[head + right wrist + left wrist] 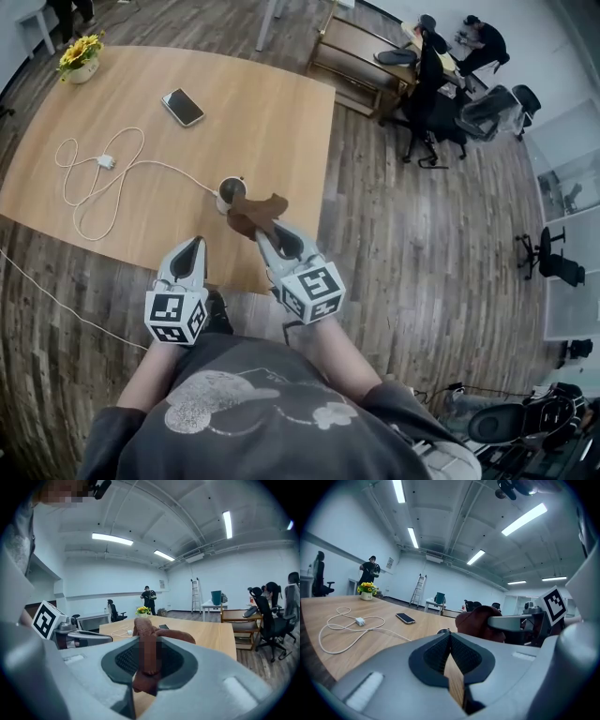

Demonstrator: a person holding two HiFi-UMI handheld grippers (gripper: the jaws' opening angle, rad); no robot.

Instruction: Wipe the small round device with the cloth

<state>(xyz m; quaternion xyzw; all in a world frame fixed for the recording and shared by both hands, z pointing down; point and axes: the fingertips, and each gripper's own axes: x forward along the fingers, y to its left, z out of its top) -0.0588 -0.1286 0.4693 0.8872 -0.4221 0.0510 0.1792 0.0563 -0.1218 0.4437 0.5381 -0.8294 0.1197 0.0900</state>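
A small round device (230,190) with a dark top sits on the wooden table (281,112) near its front edge, joined to a white cable (103,178). A brown cloth (255,214) hangs from my right gripper (265,236), which is shut on it, just in front of and right of the device. In the right gripper view the cloth (147,653) is pinched between the jaws. My left gripper (194,246) hovers at the table's front edge, left of the cloth, shut with nothing in it. From the left gripper view the cloth (480,623) and the device (443,631) show ahead.
A phone (183,107) lies farther back on the table and a pot of yellow flowers (80,58) stands at the far left corner. Office chairs (441,103) and people sit across the wooden floor to the right.
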